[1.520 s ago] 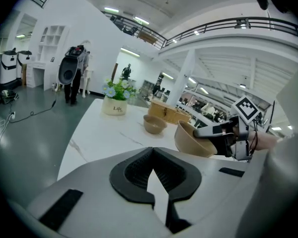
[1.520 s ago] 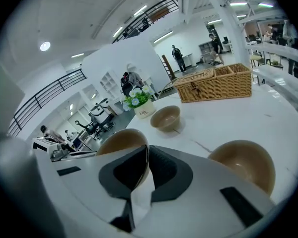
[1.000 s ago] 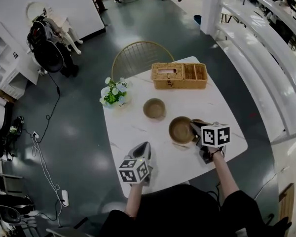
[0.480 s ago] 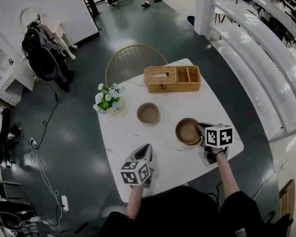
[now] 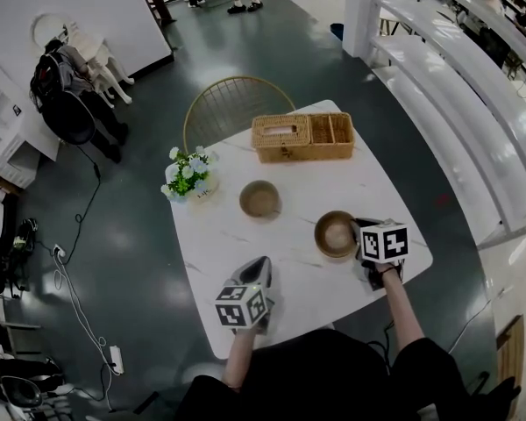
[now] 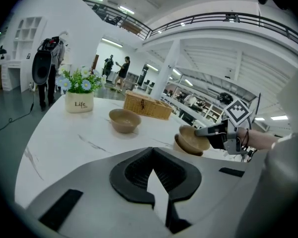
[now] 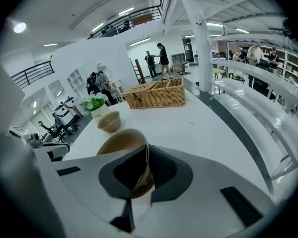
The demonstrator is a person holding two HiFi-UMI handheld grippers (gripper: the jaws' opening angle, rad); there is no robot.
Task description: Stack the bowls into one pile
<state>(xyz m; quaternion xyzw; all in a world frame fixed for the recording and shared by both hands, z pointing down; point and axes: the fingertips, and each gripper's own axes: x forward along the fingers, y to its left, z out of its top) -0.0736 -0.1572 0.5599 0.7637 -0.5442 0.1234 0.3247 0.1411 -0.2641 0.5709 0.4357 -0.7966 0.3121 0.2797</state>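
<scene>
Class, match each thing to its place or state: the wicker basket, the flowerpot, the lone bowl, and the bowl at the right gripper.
Things:
1. wicker basket
2. flowerpot
3. lone bowl
4. held bowl

Places or states:
a. rim pinched in the jaws of the right gripper
b. far edge of the table
c. mid-table, untouched
d. far left corner

Pairs: 1-b, 2-d, 3-c, 4-a

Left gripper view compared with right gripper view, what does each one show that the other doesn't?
Only the left gripper view shows the right claw from outside, holding a bowl. Only the right gripper view shows that bowl's rim pinched between its jaws. Both show the wicker basket, the flower pot and the lone bowl on the white table.
</scene>
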